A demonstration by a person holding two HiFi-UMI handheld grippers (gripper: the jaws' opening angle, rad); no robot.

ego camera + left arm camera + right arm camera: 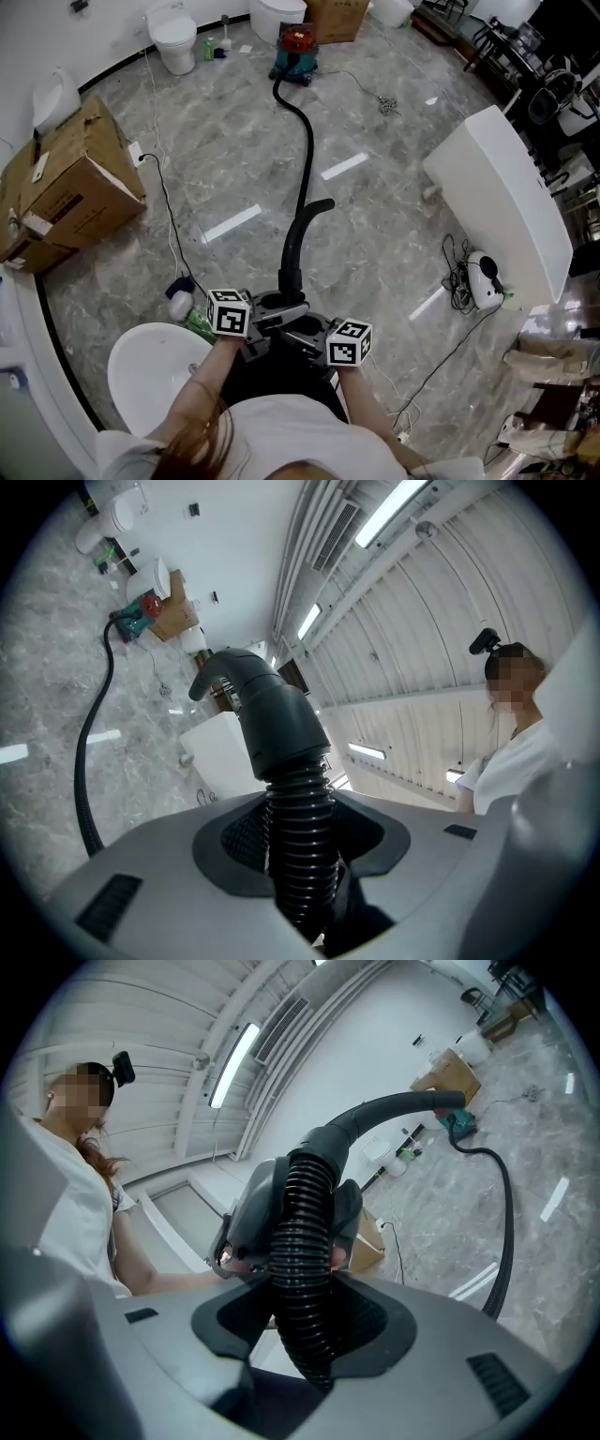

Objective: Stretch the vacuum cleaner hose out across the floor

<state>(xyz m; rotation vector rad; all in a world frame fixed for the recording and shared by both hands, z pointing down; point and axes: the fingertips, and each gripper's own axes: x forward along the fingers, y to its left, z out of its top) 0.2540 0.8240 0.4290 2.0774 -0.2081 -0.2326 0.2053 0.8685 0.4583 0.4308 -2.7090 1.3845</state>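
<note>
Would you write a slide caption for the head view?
Left gripper and right gripper hold the black hose running across the floor to the red vacuum cleaner.

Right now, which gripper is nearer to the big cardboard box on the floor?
Left. The left gripper is on the side of the hose where the cardboard box lies. The right gripper is beyond it, further from the box. Both have their jaws shut on the hose.

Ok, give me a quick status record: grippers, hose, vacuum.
left gripper: shut on ribbed hose
right gripper: shut on hose, beside the left one
handle: rigid curved piece just ahead of both grippers
vacuum: far end, near the wall
hose path: across floor from vacuum to grippers, slight bends
</note>
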